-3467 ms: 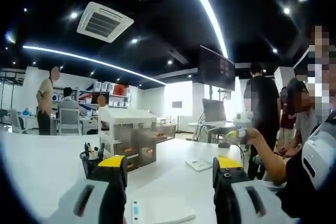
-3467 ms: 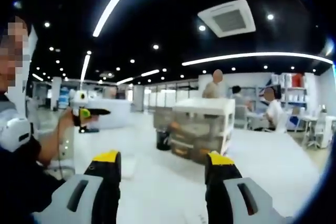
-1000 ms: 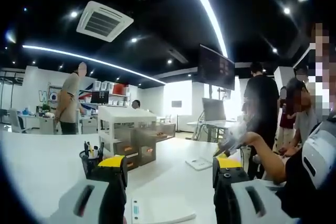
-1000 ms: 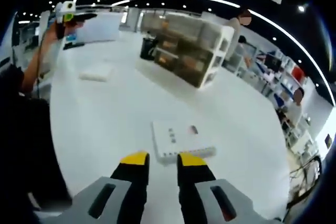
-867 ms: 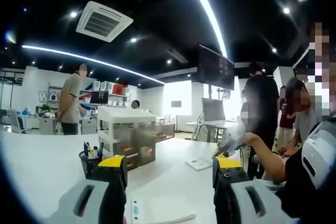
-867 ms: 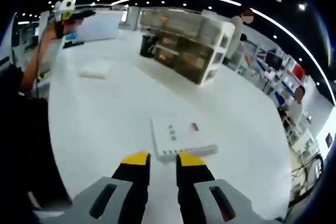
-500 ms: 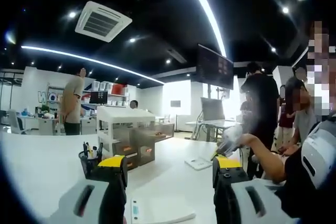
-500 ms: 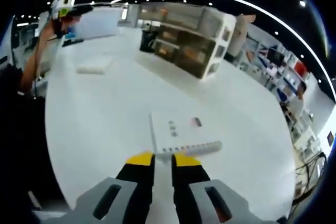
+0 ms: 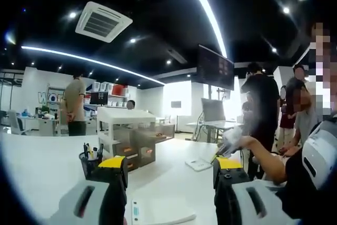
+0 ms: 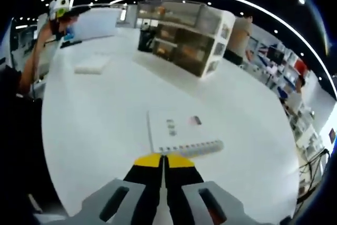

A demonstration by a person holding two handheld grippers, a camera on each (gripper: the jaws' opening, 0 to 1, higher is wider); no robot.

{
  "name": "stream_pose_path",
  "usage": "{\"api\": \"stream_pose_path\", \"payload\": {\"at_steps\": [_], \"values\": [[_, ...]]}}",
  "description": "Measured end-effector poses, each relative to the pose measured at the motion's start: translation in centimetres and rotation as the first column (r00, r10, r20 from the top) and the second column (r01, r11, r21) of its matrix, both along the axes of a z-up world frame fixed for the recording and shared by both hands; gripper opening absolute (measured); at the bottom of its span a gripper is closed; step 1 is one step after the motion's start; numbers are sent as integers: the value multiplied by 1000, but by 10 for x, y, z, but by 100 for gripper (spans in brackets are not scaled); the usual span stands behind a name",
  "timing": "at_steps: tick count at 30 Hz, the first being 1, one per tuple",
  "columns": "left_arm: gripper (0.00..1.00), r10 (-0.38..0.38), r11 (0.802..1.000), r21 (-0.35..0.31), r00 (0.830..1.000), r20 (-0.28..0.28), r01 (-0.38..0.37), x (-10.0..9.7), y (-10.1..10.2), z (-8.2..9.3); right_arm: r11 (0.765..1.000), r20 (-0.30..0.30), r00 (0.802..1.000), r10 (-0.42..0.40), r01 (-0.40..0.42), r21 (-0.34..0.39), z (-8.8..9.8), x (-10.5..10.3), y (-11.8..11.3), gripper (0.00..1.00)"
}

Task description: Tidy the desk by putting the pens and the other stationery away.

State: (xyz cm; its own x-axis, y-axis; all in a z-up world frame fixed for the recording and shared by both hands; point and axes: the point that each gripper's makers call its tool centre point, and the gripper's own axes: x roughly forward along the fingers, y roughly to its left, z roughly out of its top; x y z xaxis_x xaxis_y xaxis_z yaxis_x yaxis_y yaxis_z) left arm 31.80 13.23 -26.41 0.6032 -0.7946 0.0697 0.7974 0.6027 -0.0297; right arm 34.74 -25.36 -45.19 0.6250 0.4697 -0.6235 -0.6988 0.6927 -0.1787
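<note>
White, flat and spiral-edged, the notebook (image 10: 176,130) lies on the counter (image 10: 95,114) just ahead of the right tool (image 10: 164,160), whose yellow-tipped jaws are pressed together with nothing visibly between them. The left tool (image 9: 169,175) hovers with jaws spread wide and empty. Beyond stand a black pen cup (image 9: 90,163) and a drawer unit (image 10: 184,40). Judging by this, tidying has barely begun; the notebook remains out.

Since the first pictures my right tongs (image 10: 162,163) swing down from level to hang over the desk (image 10: 95,125) just before the white notebook (image 10: 176,130), their yellow-tipped jaws narrowing from wide apart until they now nearly meet on nothing.
</note>
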Motion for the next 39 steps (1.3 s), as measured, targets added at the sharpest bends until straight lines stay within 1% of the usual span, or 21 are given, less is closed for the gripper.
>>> {"api": "stream_pose_path", "payload": {"at_steps": [2, 10, 19, 28, 32, 39], "values": [[66, -1, 1000, -1, 1000, 1, 1, 0, -1, 0, 1000, -4, 1000, -18, 18, 15, 0, 1, -1, 0], [66, -3, 1000, 0, 1000, 1, 3, 0, 0, 1, 999, -8, 1000, -23, 24, 22, 2, -4, 6, 0], [66, -5, 1000, 2, 1000, 0, 5, -1, -1, 1, 998, -2, 999, -32, 32, 46, 9, -2, 6, 0], [66, -5, 1000, 1, 1000, 1, 5, 0, 0, 2, 996, 33, 998, -45, 42, 80, 21, 3, 5, 0], [66, -5, 1000, 2, 1000, 2, 5, 0, 0, 2, 992, 61, 997, -54, 46, 121, 32, 6, 8, 0], [66, -6, 1000, 3, 1000, 3, 6, 0, -1, 2, 984, 97, 993, -69, 52, 167, 46, 11, 13, 0]]}}
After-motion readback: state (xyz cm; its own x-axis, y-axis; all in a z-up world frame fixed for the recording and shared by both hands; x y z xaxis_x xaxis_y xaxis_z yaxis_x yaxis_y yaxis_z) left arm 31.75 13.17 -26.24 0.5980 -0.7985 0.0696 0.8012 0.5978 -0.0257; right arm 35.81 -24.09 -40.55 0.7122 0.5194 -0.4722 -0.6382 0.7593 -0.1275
